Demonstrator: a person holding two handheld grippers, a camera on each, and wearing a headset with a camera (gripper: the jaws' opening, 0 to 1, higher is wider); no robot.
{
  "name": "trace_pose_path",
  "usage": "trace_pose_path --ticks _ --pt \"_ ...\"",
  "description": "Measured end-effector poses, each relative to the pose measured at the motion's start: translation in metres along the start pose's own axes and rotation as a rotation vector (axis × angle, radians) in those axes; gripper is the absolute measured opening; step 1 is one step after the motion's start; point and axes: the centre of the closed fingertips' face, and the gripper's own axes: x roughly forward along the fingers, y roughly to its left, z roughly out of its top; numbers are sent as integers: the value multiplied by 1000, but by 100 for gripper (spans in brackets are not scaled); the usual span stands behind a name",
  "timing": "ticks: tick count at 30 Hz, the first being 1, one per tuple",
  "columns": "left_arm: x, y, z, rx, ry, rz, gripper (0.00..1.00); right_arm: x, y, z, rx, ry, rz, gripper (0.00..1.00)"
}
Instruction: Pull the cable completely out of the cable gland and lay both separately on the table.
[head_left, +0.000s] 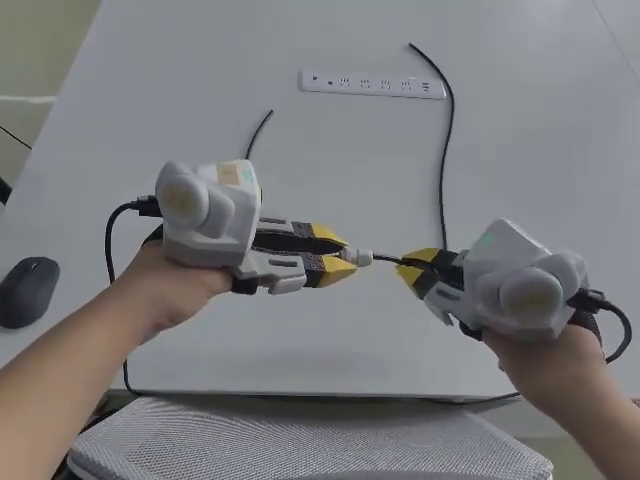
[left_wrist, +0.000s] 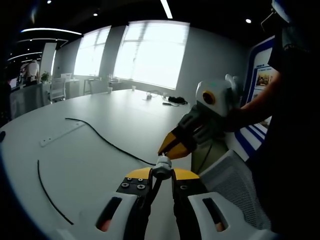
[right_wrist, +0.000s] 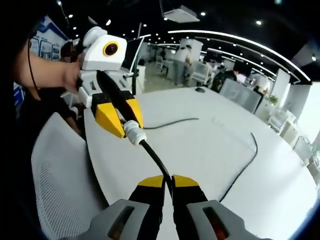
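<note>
My left gripper (head_left: 348, 258) is shut on a small white cable gland (head_left: 360, 258), held above the table's near edge. In the left gripper view the gland (left_wrist: 162, 168) sits between the yellow tips of that gripper (left_wrist: 161, 173). A black cable (head_left: 388, 260) leaves the gland and runs a short way into my right gripper (head_left: 412, 270), which is shut on it. In the right gripper view the cable (right_wrist: 155, 160) stretches from my right gripper (right_wrist: 168, 181) up to the gland (right_wrist: 132, 133) in the left gripper (right_wrist: 122, 120). Both grippers face each other, tips a few centimetres apart.
A white power strip (head_left: 372, 84) lies at the far side of the white table (head_left: 150, 120), with a long black cable (head_left: 444, 150) curving past it. A short black wire (head_left: 260, 130) lies mid-table. A dark mouse (head_left: 28, 290) sits at the left. A mesh chair (head_left: 300, 440) is below.
</note>
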Motion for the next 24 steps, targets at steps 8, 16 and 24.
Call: trace_pose_path --ticks 8,16,24 --pt "0 0 4 -2 -17 9 15 -5 -22 -24 199 26 -75 0" --pt "3 -4 5 4 -23 10 15 -5 -34 -56 421 45 -124 0" --pt "10 -9 -3 17 6 11 15 -4 -35 -80 485 78 -155 0"
